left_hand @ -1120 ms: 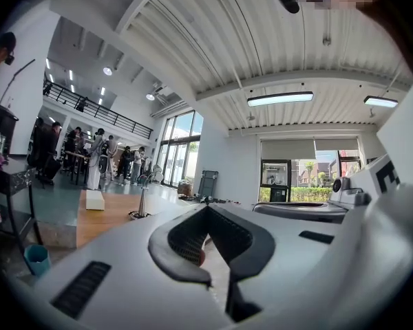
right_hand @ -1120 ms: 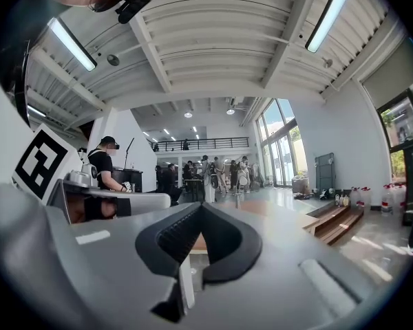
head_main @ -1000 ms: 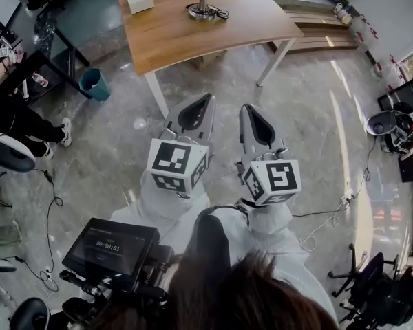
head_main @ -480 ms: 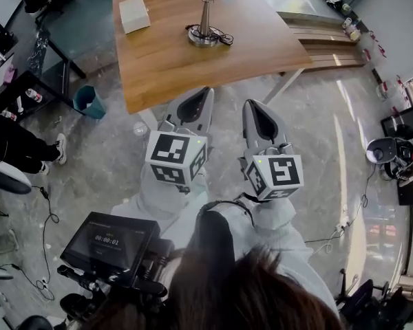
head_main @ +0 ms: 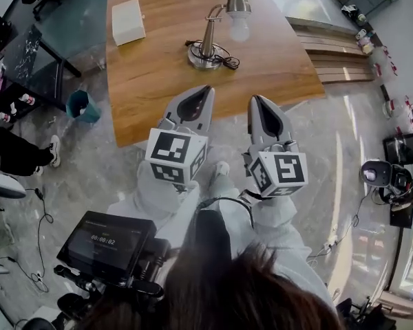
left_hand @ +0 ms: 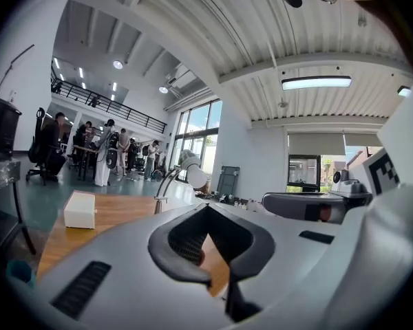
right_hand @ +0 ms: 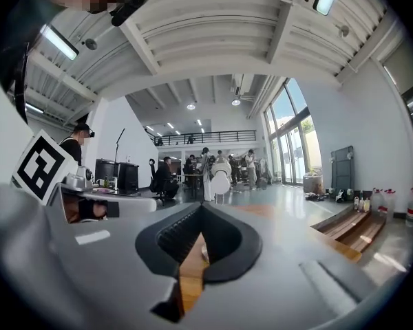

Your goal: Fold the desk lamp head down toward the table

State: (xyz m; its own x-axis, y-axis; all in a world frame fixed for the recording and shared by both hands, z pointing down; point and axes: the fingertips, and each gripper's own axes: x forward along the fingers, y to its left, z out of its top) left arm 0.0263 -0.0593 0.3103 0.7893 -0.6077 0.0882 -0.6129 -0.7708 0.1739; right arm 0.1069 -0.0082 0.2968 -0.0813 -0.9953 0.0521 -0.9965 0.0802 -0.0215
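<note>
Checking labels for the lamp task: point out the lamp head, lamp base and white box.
lamp head [head_main: 238,4], head view, on the metal shade.
lamp base [head_main: 198,60], head view, on the round foot's left rim.
white box [head_main: 128,21], head view, on its top face.

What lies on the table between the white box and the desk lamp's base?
Bare tabletop only, seen in the head view; nothing sits between the white box and the desk lamp's base.

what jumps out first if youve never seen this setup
The grey left gripper and right gripper fill the middle of the head view, both shut and empty, pointing at a wooden table. On it stands a silver desk lamp, head up, with a white box near the far left corner.
</note>
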